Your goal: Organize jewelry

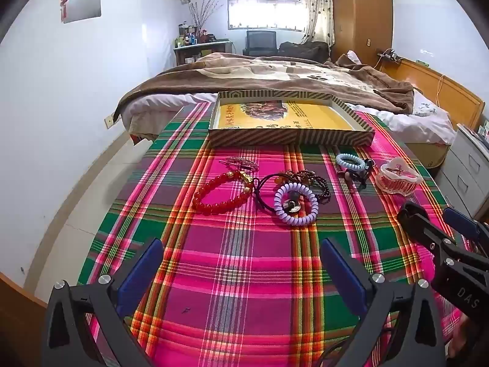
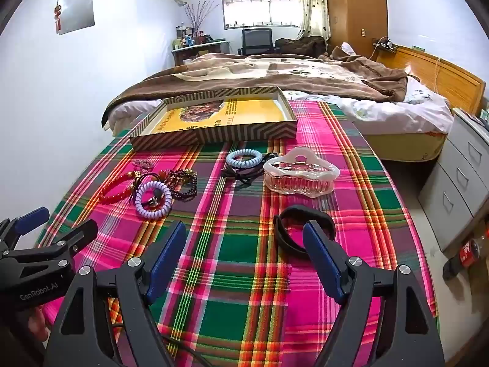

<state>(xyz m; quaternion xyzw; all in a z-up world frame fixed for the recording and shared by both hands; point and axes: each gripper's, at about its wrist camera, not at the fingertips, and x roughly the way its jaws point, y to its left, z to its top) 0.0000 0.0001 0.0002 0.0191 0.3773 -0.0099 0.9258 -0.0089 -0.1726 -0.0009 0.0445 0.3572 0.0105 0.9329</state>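
Observation:
Jewelry lies on a plaid-covered table. A red bead bracelet (image 1: 220, 190) (image 2: 117, 187), a purple coil band (image 1: 295, 204) (image 2: 152, 198), dark bead strands (image 1: 314, 180) (image 2: 181, 182), a pale blue coil band (image 1: 351, 162) (image 2: 244, 158), a clear claw clip (image 1: 398, 176) (image 2: 301, 172) and a black band (image 2: 301, 229) lie apart. A striped shallow box (image 1: 290, 139) (image 2: 214, 134) sits behind them. My left gripper (image 1: 241, 260) is open and empty, short of the bracelets. My right gripper (image 2: 244, 244) is open and empty, its right finger beside the black band.
A bed (image 1: 275, 76) with a brown blanket stands behind the table. Grey drawers (image 2: 458, 177) are at the right, with a cola bottle (image 2: 467, 250) on the floor. A white wall runs along the left.

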